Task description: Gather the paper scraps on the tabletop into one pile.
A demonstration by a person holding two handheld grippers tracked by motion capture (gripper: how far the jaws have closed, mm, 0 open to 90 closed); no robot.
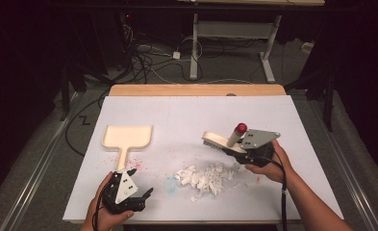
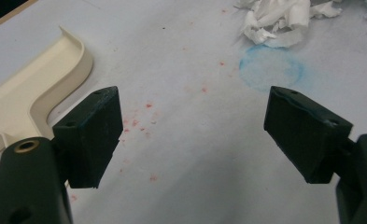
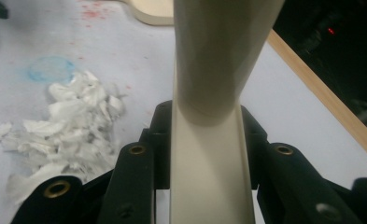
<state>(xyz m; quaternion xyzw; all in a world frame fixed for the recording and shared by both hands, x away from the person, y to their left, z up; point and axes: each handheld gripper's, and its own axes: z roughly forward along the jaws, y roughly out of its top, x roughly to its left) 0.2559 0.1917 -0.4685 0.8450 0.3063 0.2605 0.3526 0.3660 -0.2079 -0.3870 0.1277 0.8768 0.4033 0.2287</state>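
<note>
Two hand-held grippers: my right (image 1: 235,150) clamps the brush (image 1: 219,141) above scraps (image 1: 205,176); my left (image 1: 145,195) gapes near the empty dustpan (image 1: 127,136), mid-counter (image 1: 186,108) open.

High view looks forward and down over the whole table (image 1: 191,110); both gripper views sit close above it, sharing the paper scraps (image 1: 203,177).

Table (image 1: 283,120): white sheet on top, wood edge showing at far side. Floor (image 1: 47,144) grey, carpet-like. Cables (image 1: 148,60) tangled on floor past table, white plug (image 1: 176,55) among them. White desk frame (image 1: 234,33) behind, two legs on feet. Dark stand legs (image 1: 328,96) at right. Room dark at back and both sides; light falls mainly on table.
</note>
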